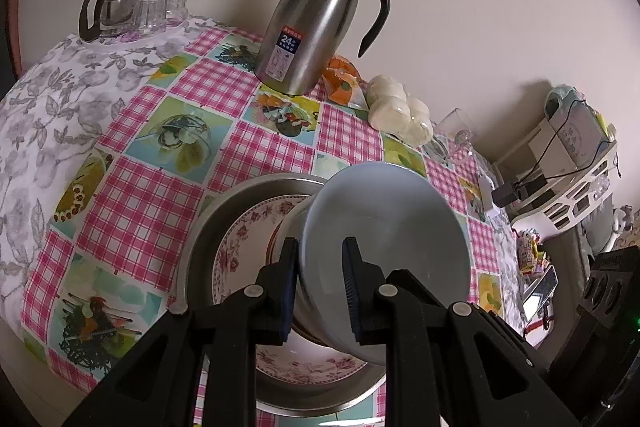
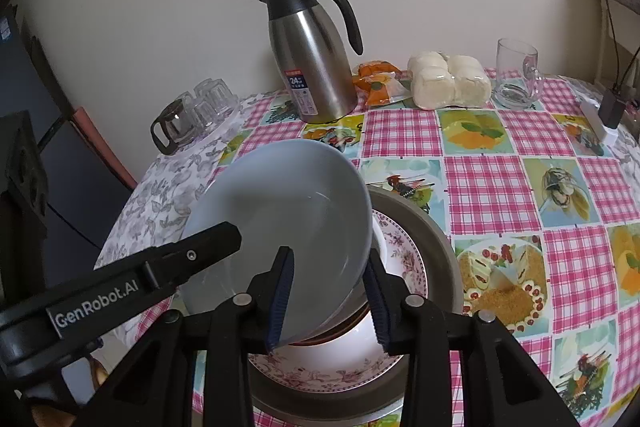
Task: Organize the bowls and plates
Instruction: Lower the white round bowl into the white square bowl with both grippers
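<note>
A pale wall stood behind a table [image 2: 500, 187] covered in pink checked cloth with food pictures. A steel flask [image 2: 316, 67], wrapped buns [image 2: 448, 79] and a glass mug [image 2: 516, 75] were noted well beyond the right gripper, glasses [image 1: 160, 3] far beyond the left one.

A grey-blue bowl [image 1: 384, 247] was held tilted, directly ahead of both grippers, above a floral plate [image 2: 404, 251] lying in a metal pan [image 2: 436, 239]. Beneath the bowl, a white dish with a reddish rim was partly seen; what it was could not be told.

The bowl was judged to be glazed ceramic: stiff, fairly heavy, slippery on the pads and breakable if dropped onto the stack. The rim was judged the proper hold, with one pad inside and one outside the wall.

The left gripper [image 1: 320, 287] was seen clamped on the bowl's rim, the wall pinched between its pads. The right gripper [image 2: 332, 295] was seen with its jaws part open, straddling the opposite rim; whether its pads pressed the wall could not be told, so the weight was judged to be carried mainly by the left.
</note>
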`<state>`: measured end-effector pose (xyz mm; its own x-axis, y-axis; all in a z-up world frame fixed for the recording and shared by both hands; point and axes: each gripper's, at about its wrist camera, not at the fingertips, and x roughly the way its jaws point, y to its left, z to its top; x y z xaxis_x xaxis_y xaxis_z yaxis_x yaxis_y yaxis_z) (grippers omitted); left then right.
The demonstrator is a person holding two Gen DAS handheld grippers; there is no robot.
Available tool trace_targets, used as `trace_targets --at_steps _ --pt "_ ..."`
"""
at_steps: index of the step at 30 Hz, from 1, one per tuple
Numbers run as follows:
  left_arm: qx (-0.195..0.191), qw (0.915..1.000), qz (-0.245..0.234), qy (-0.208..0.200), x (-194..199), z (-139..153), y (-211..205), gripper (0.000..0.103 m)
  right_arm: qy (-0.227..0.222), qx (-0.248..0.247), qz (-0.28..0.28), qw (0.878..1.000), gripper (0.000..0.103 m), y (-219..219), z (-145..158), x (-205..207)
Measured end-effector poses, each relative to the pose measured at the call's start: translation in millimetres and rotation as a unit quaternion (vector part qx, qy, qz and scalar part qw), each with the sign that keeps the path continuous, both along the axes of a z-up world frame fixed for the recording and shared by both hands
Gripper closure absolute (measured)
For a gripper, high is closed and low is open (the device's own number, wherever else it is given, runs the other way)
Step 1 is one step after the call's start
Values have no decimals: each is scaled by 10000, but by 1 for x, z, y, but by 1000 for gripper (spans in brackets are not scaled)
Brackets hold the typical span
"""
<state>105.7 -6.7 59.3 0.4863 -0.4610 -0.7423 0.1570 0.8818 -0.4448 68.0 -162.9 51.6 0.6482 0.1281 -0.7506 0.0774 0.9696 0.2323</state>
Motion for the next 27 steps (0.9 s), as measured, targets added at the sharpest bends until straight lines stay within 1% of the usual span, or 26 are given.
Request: trace_targets --at_steps 4,8,13,16,19,27 --pt "4 10000 41 -58 0 3 1 82 23 -30 10 10000 63 2 -1 1" --pt "14 10000 86 4 1 -1 2 82 22 -155 -22 9999 63 3 1 1" --pt "8 9999 124 -37 2 0 3 82 5 -188 -54 9998 63 2 1 1" --pt "-5 9999 144 -93 1 2 4 82 21 -363 -133 9992 63 2 2 1" --pt "10 9998 142 -127 1 4 4 82 -72 -321 -119 9994 63 -1 5 0" --pt "-2 9998 169 -73 2 2 5 82 -70 -124 -238 9996 63 -12 3 -1"
